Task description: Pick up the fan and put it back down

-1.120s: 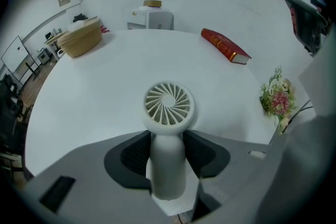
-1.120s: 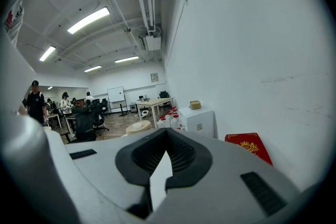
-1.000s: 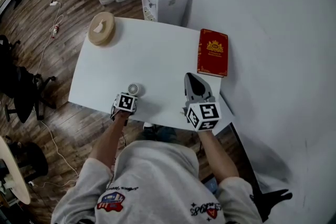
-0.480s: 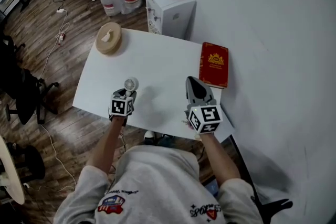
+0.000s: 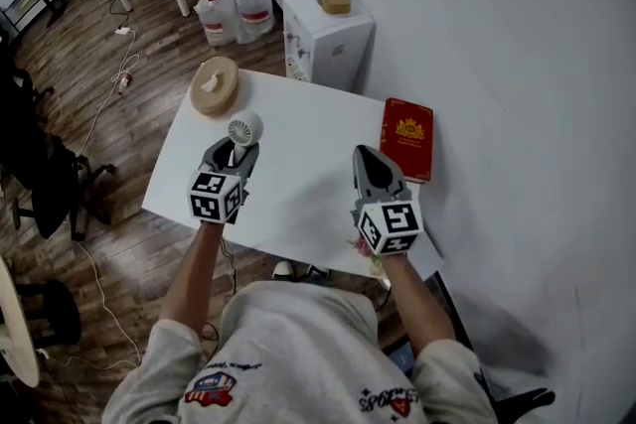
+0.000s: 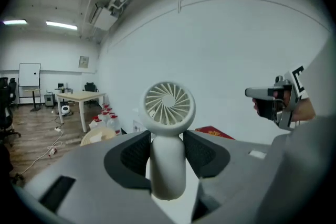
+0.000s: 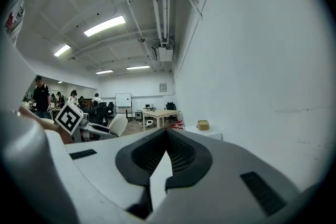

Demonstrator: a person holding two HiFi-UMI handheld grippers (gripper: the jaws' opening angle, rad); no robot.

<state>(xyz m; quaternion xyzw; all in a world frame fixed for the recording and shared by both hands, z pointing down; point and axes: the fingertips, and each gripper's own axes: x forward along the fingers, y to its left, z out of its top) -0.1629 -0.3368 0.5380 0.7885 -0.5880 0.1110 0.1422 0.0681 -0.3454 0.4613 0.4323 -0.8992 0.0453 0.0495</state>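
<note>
Left hand-held gripper (image 5: 237,154): clamped on the handle of the handheld fan (image 5: 245,128), fan head above the jaws.
Right hand-held gripper (image 5: 366,157): jaws together, empty.

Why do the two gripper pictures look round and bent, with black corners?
Left gripper view: a wide-angle lens curves the wall and blackens the corners, yet the fan looks sharp. Right gripper view: same round bending, with ceiling lights glaring brightly. Head view: milder bending, even light on the table, no glare.
</note>
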